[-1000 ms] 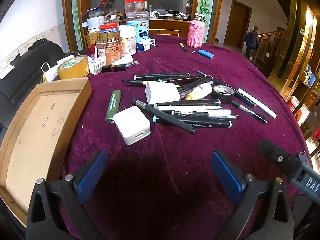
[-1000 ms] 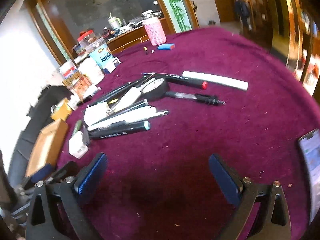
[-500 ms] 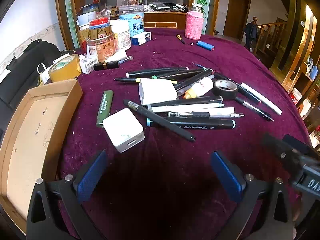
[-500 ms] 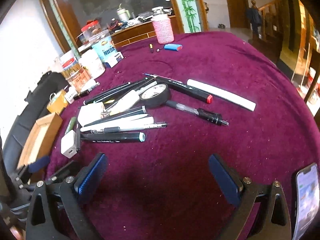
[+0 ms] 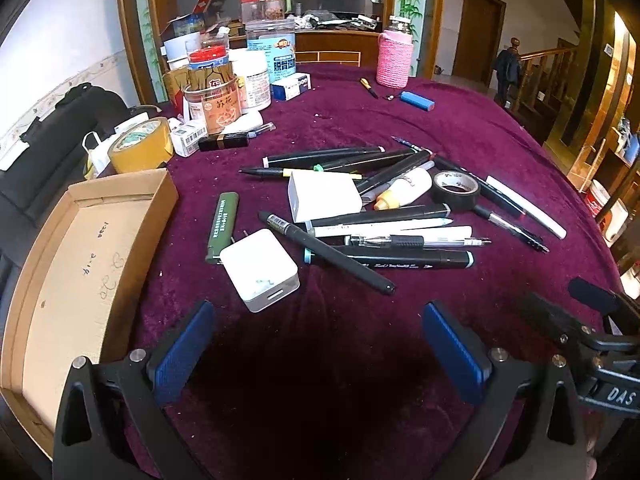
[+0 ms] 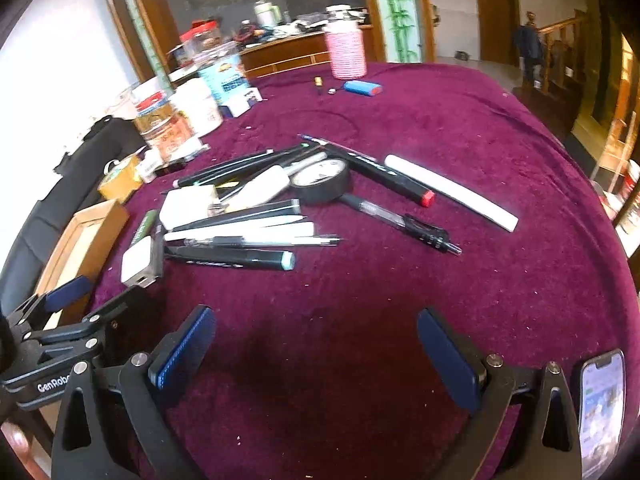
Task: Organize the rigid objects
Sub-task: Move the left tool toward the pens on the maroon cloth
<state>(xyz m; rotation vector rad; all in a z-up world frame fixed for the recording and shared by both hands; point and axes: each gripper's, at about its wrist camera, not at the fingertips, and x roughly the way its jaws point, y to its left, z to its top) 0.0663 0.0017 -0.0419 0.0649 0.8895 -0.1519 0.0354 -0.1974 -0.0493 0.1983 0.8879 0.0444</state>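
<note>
So from my seat: box (image 5: 80, 248) sits empty at far left on the counter (image 5: 460, 128). Left tool (image 5: 320, 344) hangs with its jaws spread wide, nothing in them, and the white charger (image 5: 260, 270) lies just ahead, slightly left of centre, its long side angled toward the box. Pens (image 5: 384, 236) pile up right of it, mostly lying crosswise. Right tool (image 6: 316, 350) is also spread and empty, farther off. I'd say left goes first.

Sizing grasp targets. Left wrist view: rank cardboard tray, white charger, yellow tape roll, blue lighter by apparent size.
1. cardboard tray
2. white charger
3. yellow tape roll
4. blue lighter
Charger versus tape is unsure: the charger lies nearer the camera.
</note>
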